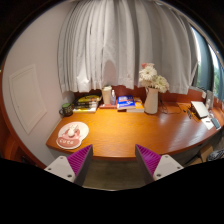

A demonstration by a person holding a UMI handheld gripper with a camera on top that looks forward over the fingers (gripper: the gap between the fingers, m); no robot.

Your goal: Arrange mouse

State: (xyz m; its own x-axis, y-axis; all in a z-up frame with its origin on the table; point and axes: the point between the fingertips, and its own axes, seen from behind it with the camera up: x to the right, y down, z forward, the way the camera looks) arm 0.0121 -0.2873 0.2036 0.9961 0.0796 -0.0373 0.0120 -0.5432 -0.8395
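My gripper (113, 166) is open and empty, held well back from a wooden desk (130, 135). Its purple pads (80, 158) stand wide apart with only the desk's front edge and the floor between them. A round pink mat (72, 133) lies on the desk's near left part, beyond the left finger. A small pale shape sits on its near side; I cannot tell whether it is the mouse. No mouse shows plainly anywhere else.
A vase of pale flowers (151, 92) stands at the desk's middle back. Stacked books (88, 102), a beige box (108, 96) and blue books (126, 102) line the back. Pale flat items (201, 109) lie at the right end. White curtains (120, 45) hang behind.
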